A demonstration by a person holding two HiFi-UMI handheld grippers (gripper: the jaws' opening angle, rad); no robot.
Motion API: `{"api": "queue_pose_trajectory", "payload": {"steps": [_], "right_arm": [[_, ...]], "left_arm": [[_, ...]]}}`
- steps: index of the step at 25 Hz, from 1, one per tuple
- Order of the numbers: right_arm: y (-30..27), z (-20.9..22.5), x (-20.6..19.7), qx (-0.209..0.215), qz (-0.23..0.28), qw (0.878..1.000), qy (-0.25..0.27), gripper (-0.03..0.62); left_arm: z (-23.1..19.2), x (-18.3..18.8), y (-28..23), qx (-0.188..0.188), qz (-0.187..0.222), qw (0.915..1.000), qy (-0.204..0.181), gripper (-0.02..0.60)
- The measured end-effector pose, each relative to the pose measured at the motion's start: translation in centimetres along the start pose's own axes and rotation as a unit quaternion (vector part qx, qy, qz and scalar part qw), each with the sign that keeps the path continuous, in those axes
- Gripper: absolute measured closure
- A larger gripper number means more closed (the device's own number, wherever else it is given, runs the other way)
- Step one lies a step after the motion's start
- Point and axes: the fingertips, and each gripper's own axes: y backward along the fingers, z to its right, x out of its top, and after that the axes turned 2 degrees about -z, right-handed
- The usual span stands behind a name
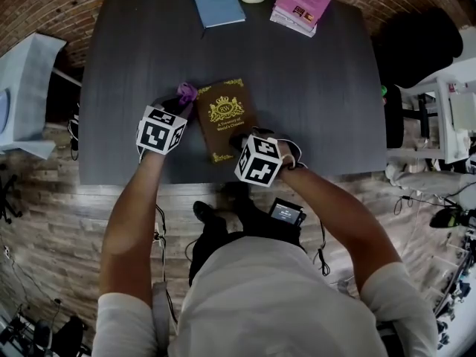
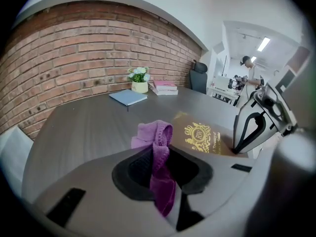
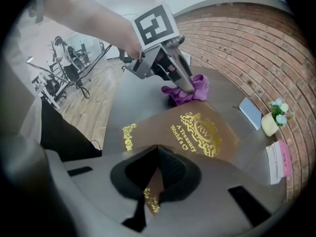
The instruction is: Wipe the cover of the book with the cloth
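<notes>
You are at the very start of the wiping, as far as the scene shows. Your left hand-held gripper point(image 2: 160, 171) has its jaws closed on the purple cloth point(image 2: 157, 138). The cloth is bunched and hanging at the far left corner of the book point(image 1: 223, 119), on the edge of the cover rather than out across it. The book lies flat and closed near the front edge of the dark surface point(image 1: 327, 88).

Your right hand-held gripper point(image 3: 150, 184) is closed tight, with its tips down at the book's near corner, apparently to steady it. I can't tell whether it pinches the cover or only presses on it. By my reading, nearly the whole cover is left to wipe.

The brown cover carries gold print: a crowned crest with the letters "RW", and a title beginning "A Treasury" and "World's C". The rest is unreadable.
</notes>
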Motion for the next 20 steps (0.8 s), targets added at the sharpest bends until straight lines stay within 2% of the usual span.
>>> {"api": "queue_pose_trajectory", "payload": {"steps": [10,20], "right_arm": [[0.0,0.1,0.0,0.002,0.001,1.000,-0.008,0.580],[0.0,0.1,0.0,0.000,-0.001,1.000,-0.008,0.580]], "left_arm": [[2.6,-0.6,0.2,-0.040,0.010,0.9991,0.005,0.506],[4.4,-1.3,0.7,-0.055,0.015,0.9982,0.015,0.508]]}}
